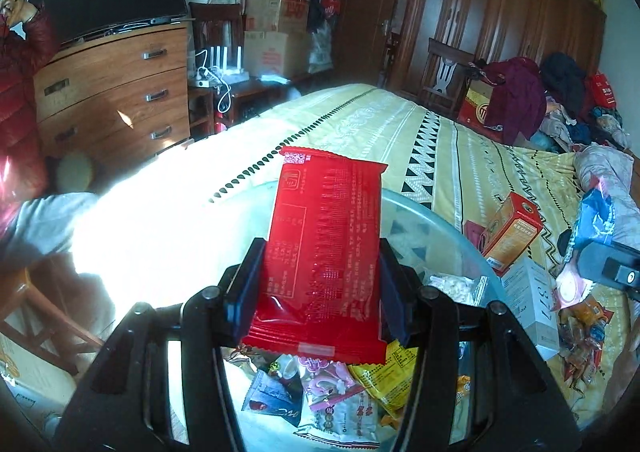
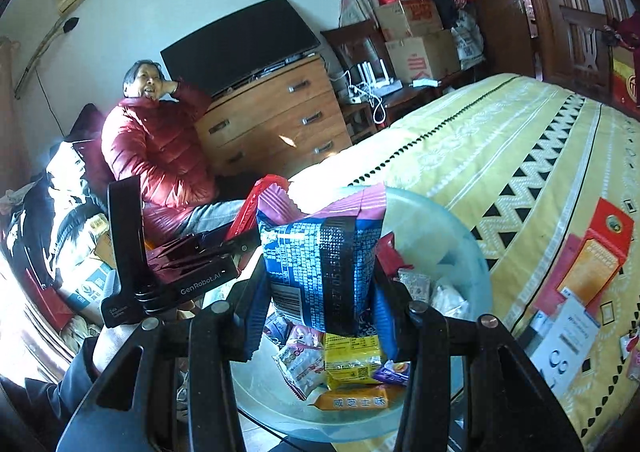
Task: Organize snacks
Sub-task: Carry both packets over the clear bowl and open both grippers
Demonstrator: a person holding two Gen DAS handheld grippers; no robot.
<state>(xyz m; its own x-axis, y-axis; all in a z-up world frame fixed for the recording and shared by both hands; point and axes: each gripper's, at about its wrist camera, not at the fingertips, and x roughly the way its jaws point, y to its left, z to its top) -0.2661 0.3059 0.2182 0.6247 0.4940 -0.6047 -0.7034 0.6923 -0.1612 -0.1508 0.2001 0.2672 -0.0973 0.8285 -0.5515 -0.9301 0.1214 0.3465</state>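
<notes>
Two hand-held grippers, each clamping one packet. Left gripper [image 1: 320, 284] is pinching a flat red foil snack packet [image 1: 324, 252] across its lower half, packet standing upright over a round pale-blue translucent plastic basin [image 1: 440, 223]. Right gripper [image 2: 320, 316] is squeezing a blue-and-purple crinkled foil snack bag [image 2: 320, 264] by its sides, also hanging above the same basin [image 2: 452, 248].

Handling, as judged: both packets are looking light, thin-walled and slippery; the foil is buckling under the pads rather than resisting. Contents are likely crushable, so a gentle hold across the width near the sealed end is seeming safest. The red packet is sitting low in the jaws, with most of its length free, so it may be prone to swinging.

Below, the basin is already holding a loose pile: a yellow printed snack sachet [image 2: 352, 364], a white-and-pink sachet [image 1: 340, 408] and an orange wrapped bar [image 2: 360, 402].

Further out, a yellow patterned bedspread [image 1: 360, 123] is carrying an orange cardboard carton [image 1: 512, 232], a white box [image 1: 532, 304] and scattered small sweets [image 1: 580, 336]. A seated person in a red padded jacket [image 2: 160, 155] is leaning against a brown wooden chest of drawers [image 2: 276, 123].

Obstructions: the two grippers are working close together over one basin, so they are risking a knock.
</notes>
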